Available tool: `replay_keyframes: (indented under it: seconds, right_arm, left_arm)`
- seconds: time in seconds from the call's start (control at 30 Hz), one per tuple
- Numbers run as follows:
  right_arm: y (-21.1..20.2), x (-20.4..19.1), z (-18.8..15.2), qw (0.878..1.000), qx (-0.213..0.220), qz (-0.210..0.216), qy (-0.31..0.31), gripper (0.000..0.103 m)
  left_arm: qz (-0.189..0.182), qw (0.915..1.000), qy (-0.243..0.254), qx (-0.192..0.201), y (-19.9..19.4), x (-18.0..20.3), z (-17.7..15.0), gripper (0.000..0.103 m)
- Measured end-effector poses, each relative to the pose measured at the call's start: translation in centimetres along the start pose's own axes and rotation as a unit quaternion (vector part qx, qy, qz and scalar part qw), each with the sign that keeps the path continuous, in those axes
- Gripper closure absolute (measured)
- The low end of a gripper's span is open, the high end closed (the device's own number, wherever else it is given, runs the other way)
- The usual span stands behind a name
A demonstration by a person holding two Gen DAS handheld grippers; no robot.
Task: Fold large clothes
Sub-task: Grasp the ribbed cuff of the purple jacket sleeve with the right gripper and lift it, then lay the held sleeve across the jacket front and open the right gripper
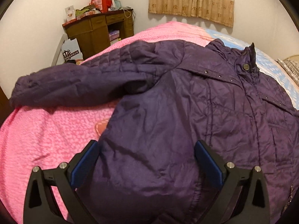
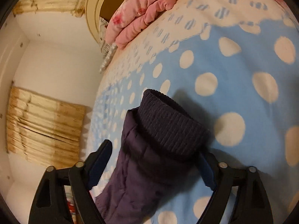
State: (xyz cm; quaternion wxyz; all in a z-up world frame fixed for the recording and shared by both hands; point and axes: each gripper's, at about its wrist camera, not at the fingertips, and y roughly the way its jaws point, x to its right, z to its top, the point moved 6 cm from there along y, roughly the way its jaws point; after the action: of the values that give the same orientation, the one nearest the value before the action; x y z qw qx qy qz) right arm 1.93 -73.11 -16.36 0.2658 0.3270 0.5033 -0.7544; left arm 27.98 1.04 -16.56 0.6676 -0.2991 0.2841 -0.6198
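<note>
Purple jacket (image 1: 186, 102) lies front-up across the bed (image 1: 46, 130), ready for folding. Left gripper (image 1: 145, 160): fingers wide, straddling the hem. Right gripper (image 2: 155, 168): fingers wide around the sleeve (image 2: 142, 168) near its ribbed cuff (image 2: 168, 123), probably pre-grasp.

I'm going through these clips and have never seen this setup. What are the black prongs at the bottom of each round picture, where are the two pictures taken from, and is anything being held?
The black prongs are the two fingers of a hand-held gripper; a person holds one in each hand, with a fisheye camera looking along the fingers.

The left view shows the left hand-held gripper open over the lower body of a purple jacket spread on a bed with a pink blanket.

The right view shows the right hand-held gripper with its fingers either side of the jacket's sleeve, near the ribbed cuff, above a blue dotted blanket. Whether it is actually pinching the sleeve is unclear.
</note>
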Motion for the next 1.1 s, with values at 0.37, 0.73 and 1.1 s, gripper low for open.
replay_keyframes:
  seconds: [0.37,0.73,1.1]
  right_arm:
    - [-4.7,-9.3,-2.1,0.975,0.052,0.037,-0.211,0.069]
    - [-9.3,-29.0,-20.1,0.879,0.002,0.188,-0.438,0.074]
    - [-4.2,-32.4,-38.8,0.828,-0.134,0.221,-0.498,0.077]
  left_arm:
    - [-0.012,0.9999,-0.003,0.01,0.1,0.1,0.1,0.0]
    - [-0.023,0.9995,-0.01,0.02,0.1,-0.3,0.1,0.0]
    - [-0.031,0.9991,-0.014,0.026,0.1,-0.5,-0.1,0.0]
